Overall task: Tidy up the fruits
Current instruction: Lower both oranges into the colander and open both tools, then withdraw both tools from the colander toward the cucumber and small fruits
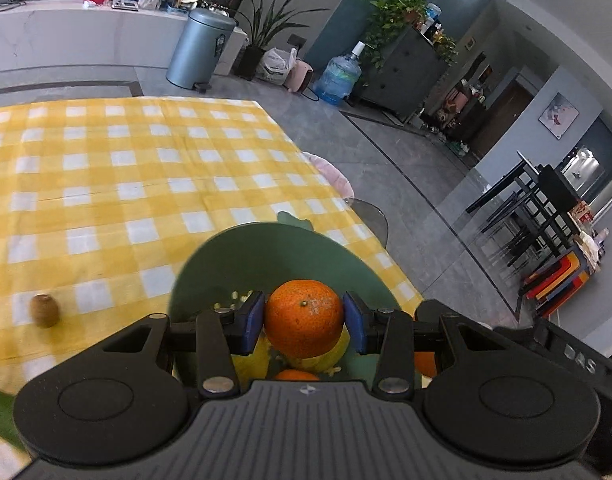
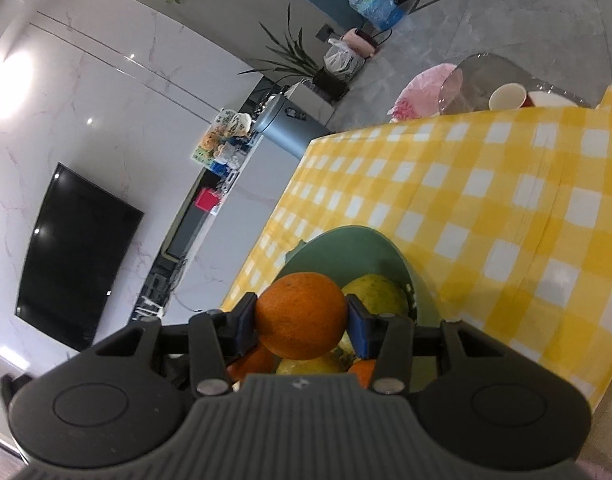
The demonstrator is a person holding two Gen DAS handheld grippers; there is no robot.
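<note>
My left gripper (image 1: pixel 304 322) is shut on an orange (image 1: pixel 302 308), its blue pads (image 1: pixel 253 320) pressing both sides. It hangs over a green bowl (image 1: pixel 234 248) on the yellow checked tablecloth (image 1: pixel 146 184); the bowl holds a yellow fruit (image 1: pixel 250 360) and another orange (image 1: pixel 296 376). A brown kiwi (image 1: pixel 45 310) lies on the cloth left of the bowl. My right gripper (image 2: pixel 302 322) is shut on a second orange (image 2: pixel 300 312) above the same green bowl (image 2: pixel 385 248), which holds a yellow-green fruit (image 2: pixel 375 294) and more oranges (image 2: pixel 250 360).
The table's right edge (image 1: pixel 337 184) drops to a grey tiled floor, with a pink cushioned seat (image 1: pixel 333 172) beside it. A paper cup (image 2: pixel 505 96) stands on a glass surface (image 2: pixel 481 76) past the cloth's far end. A black device (image 1: pixel 577 356) sits just right of the bowl.
</note>
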